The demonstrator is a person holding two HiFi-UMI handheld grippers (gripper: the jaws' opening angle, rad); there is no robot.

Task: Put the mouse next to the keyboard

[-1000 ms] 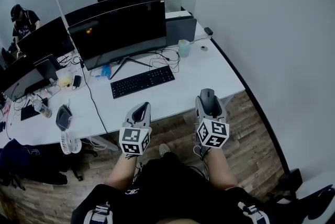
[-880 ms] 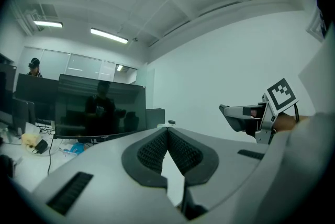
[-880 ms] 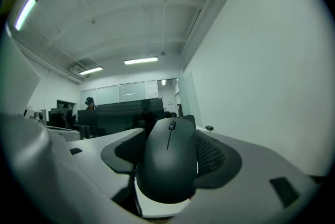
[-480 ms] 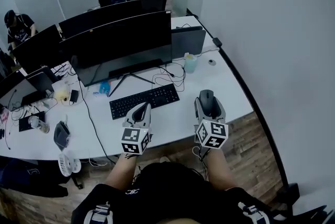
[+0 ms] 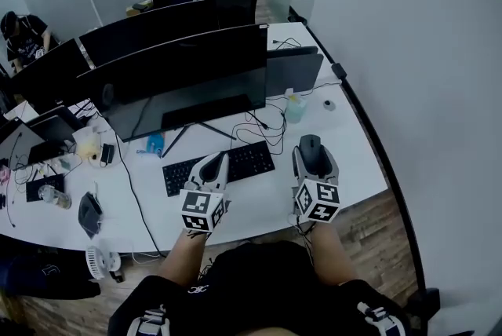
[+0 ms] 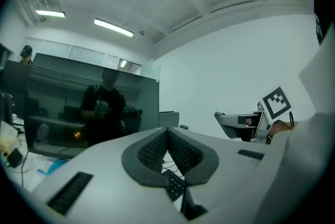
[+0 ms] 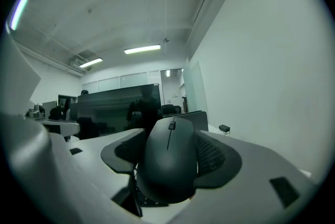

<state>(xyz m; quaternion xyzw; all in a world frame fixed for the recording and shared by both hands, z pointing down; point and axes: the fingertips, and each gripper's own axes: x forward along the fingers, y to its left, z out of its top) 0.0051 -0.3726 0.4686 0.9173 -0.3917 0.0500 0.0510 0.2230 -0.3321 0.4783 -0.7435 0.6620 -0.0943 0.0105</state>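
Observation:
A black mouse (image 5: 311,152) (image 7: 168,165) is clamped between the jaws of my right gripper (image 5: 313,155) (image 7: 170,157), held above the white desk (image 5: 354,162) to the right of the black keyboard (image 5: 249,160). My left gripper (image 5: 213,168) (image 6: 168,150) hovers over the keyboard's middle with its jaws shut together and nothing between them. In the left gripper view a few keys of the keyboard (image 6: 174,184) show below the jaws. Part of the keyboard is hidden behind the left gripper in the head view.
A wide dark monitor (image 5: 184,83) stands behind the keyboard, with loose cables (image 5: 267,126) and a pale cup (image 5: 295,110) to its right. More monitors, a laptop and clutter fill the desk's left. A wall runs along the right. The desk's front edge is near my knees.
The head camera has moved forward, so the desk sits lower and closer in view. Both grippers now hang over the desk rather than over its front edge. The mouse stays gripped.

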